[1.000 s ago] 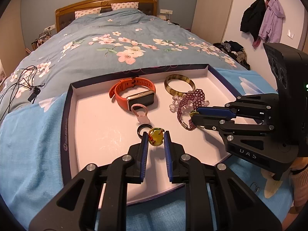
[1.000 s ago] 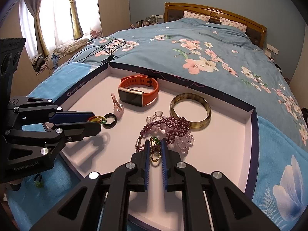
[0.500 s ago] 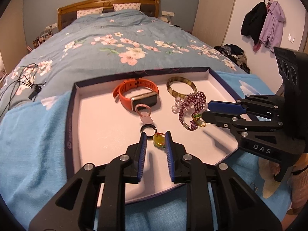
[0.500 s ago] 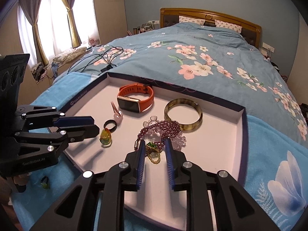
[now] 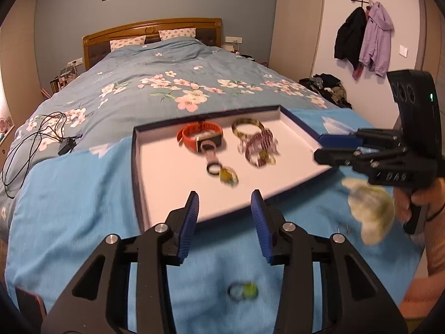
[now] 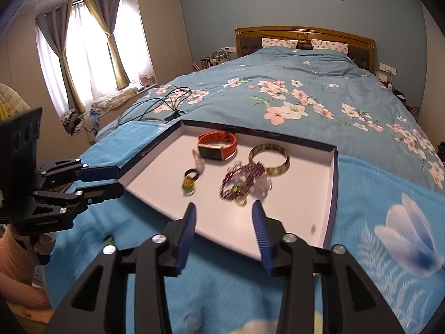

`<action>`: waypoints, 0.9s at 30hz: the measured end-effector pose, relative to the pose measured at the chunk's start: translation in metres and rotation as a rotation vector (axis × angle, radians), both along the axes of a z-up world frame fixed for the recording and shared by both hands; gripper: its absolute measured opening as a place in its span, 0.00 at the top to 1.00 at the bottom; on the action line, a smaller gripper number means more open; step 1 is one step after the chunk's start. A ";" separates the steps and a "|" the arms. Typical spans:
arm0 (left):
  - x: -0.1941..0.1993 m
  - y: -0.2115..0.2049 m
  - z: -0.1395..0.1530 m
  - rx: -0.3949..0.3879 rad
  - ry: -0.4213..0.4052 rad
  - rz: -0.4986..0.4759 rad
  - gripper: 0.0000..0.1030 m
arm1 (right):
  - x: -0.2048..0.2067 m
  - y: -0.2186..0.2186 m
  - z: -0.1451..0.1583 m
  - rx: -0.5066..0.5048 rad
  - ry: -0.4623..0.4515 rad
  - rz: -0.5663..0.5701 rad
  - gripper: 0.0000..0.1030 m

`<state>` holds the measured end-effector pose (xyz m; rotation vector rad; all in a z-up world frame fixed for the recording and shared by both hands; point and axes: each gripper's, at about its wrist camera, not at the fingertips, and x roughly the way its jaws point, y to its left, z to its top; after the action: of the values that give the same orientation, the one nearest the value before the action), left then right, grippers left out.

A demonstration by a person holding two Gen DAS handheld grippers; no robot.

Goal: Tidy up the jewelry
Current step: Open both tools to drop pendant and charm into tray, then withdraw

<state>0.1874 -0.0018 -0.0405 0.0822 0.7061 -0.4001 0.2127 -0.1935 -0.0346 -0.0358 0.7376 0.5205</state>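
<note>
**Jewelry in tray, both grippers empty**

Bedroom with blue-grey walls, three flower prints, a wooden headboard and curtained window. A floral quilt [image 6: 292,91] covers the bed; a bright blue cloth [image 5: 83,194] lies across its near end, and on it sits a shallow tray [image 5: 167,172] with a dark rim and white floor. A black cable [image 5: 30,139] trails on the quilt to the left; coats [image 5: 364,36] hang on a wall hook.

Left gripper [image 5: 225,208] points down at a slant over the tray's near edge. Its jaws have just been opening and stand apart with nothing between them. Right gripper [image 6: 224,217] is tilted the same way over the near edge on the other side, jaws likewise just opened, nothing gripped. A hand [image 5: 417,203] holds its grip.

In the tray, beyond both sets of fingers: an orange watch [image 6: 218,146], a bangle [image 6: 269,158], a purple bead bracelet [image 6: 244,179], a pink ring [image 6: 198,161], a black ring [image 6: 192,173] and a yellow ring [image 6: 188,188] just beside it. Another ring [image 5: 242,292], blurred, lies on the cloth below the left gripper, outside the tray.
</note>
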 end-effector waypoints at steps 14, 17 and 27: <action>-0.068 0.009 -0.030 0.027 0.069 -0.028 0.54 | -0.060 -0.005 -0.040 -0.069 0.106 0.014 0.58; -0.071 0.007 -0.034 0.030 0.084 -0.033 0.54 | -0.065 -0.002 -0.043 -0.082 0.110 0.016 0.58; -0.055 0.001 -0.046 0.047 0.158 -0.007 0.57 | -0.074 0.006 -0.044 -0.103 0.113 0.028 0.58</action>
<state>0.1319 -0.0005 -0.0867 0.0980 0.8713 -0.3995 0.1387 -0.1875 -0.0791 -0.1135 0.8754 0.5145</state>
